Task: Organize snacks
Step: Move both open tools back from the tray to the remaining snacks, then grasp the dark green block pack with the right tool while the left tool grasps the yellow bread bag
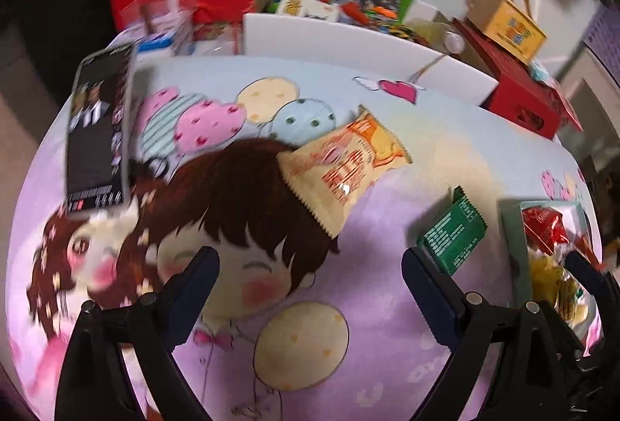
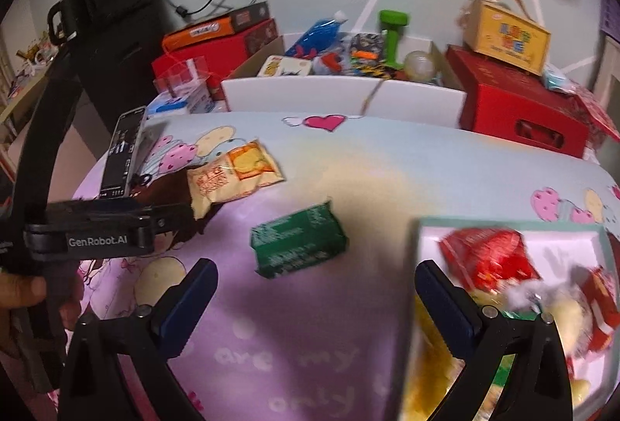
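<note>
In the left wrist view, a phone (image 1: 99, 126) with a dark screen lies at the left of the frame on a cartoon-printed cloth (image 1: 387, 304) that covers the surface; whether that is a table or a bed cannot be told. Right of the phone, near the middle, a pale yellow snack packet (image 1: 345, 169) rests tilted across the printed brown hair. Further right lies a green snack packet (image 1: 453, 235), just beside the left edge of a pale tray (image 1: 513, 250) at the right of the frame. The tray holds a red packet (image 1: 544, 229) and yellowish snacks that are too blurred to name. The left claw (image 1: 310, 273) hangs wide open at the bottom of the frame with nothing between its fingers, above the cloth.

In the right wrist view, the left claw's black body shows at the left edge, gripped by a hand (image 2: 19, 291). The phone (image 2: 124, 153) sits in the upper left, the pale yellow snack packet (image 2: 232, 176) just right of it, and the green snack packet (image 2: 298, 242) at centre. The tray (image 2: 426, 227) fills the lower right. The right claw (image 2: 316, 293) is spread wide and empty, its left finger over the cloth (image 2: 310, 343) and its right finger over the tray's near corner. Along the top, a white box (image 2: 341, 95) of clutter stands between red cartons (image 2: 519, 111).
</note>
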Action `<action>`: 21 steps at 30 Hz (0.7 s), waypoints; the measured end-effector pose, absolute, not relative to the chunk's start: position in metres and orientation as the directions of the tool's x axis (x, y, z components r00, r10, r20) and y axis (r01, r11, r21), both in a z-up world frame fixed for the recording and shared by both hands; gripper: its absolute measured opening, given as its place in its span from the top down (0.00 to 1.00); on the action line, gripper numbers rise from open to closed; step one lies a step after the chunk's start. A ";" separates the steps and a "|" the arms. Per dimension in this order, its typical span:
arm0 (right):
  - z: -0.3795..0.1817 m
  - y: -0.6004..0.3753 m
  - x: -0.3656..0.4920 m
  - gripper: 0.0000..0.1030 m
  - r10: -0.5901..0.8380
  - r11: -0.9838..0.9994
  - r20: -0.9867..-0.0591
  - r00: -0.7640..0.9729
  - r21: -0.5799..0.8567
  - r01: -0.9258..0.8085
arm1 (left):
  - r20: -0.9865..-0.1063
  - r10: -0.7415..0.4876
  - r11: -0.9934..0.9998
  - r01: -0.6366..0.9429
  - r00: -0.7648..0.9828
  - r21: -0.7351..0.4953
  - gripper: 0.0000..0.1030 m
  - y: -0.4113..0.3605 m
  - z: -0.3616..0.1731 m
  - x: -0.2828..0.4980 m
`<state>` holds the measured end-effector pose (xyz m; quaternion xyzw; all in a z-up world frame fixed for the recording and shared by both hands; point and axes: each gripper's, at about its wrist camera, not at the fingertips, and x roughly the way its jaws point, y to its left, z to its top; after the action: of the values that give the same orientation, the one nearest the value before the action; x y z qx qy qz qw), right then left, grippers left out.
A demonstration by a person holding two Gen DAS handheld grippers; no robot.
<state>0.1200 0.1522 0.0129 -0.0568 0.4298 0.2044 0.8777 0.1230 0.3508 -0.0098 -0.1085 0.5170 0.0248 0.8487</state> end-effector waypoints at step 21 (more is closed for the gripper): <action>-0.046 0.189 0.176 0.00 0.210 0.886 -0.868 0.450 -0.025 -0.463 | -0.905 -0.129 0.990 0.106 0.406 -0.094 0.08 0.342 -0.037 0.212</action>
<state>0.1757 0.1894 -0.0458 -0.1302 0.4847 0.2001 0.8415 0.2119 0.3417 -0.0368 -0.0107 0.5405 -0.0703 0.8384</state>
